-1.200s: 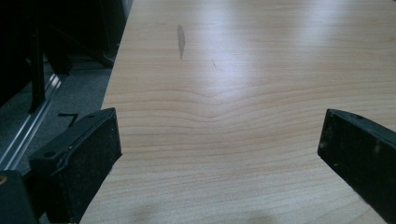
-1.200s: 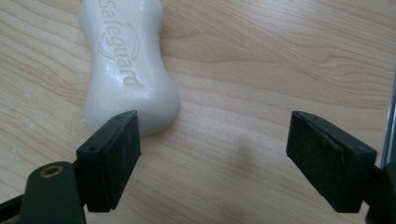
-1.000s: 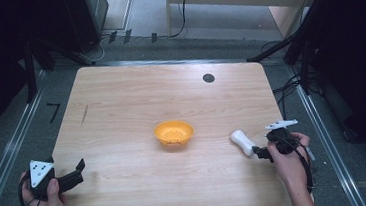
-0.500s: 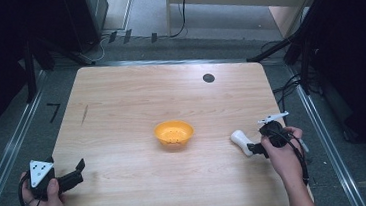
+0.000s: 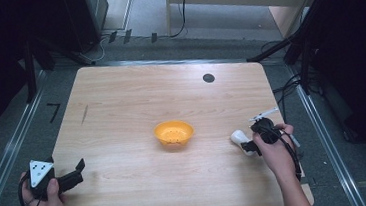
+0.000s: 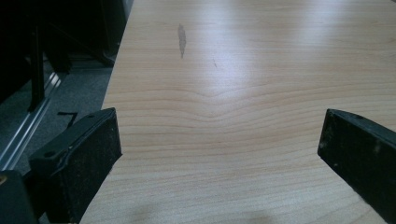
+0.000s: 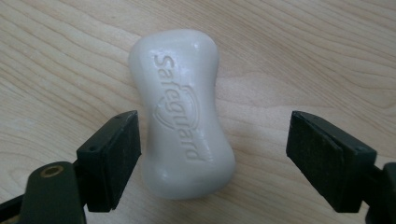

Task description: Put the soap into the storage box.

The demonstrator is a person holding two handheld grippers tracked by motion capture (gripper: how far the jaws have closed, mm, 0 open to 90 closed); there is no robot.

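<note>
Right gripper view gives us a white Safeguard soap bar [image 7: 182, 112] lying flat on the desk [image 7: 299, 56], between our right gripper's [image 7: 212, 154] fingers [image 7: 112, 158]. They are spread and released: one sits just beside the bar, the other well clear. From the high view we see the soap bar [image 5: 238, 138] near the desk's [image 5: 121, 113] right edge, an orange bowl [image 5: 173, 133] at the middle, and our left gripper [image 5: 72, 179] at the near left corner, fingers released over bare wood.
</note>
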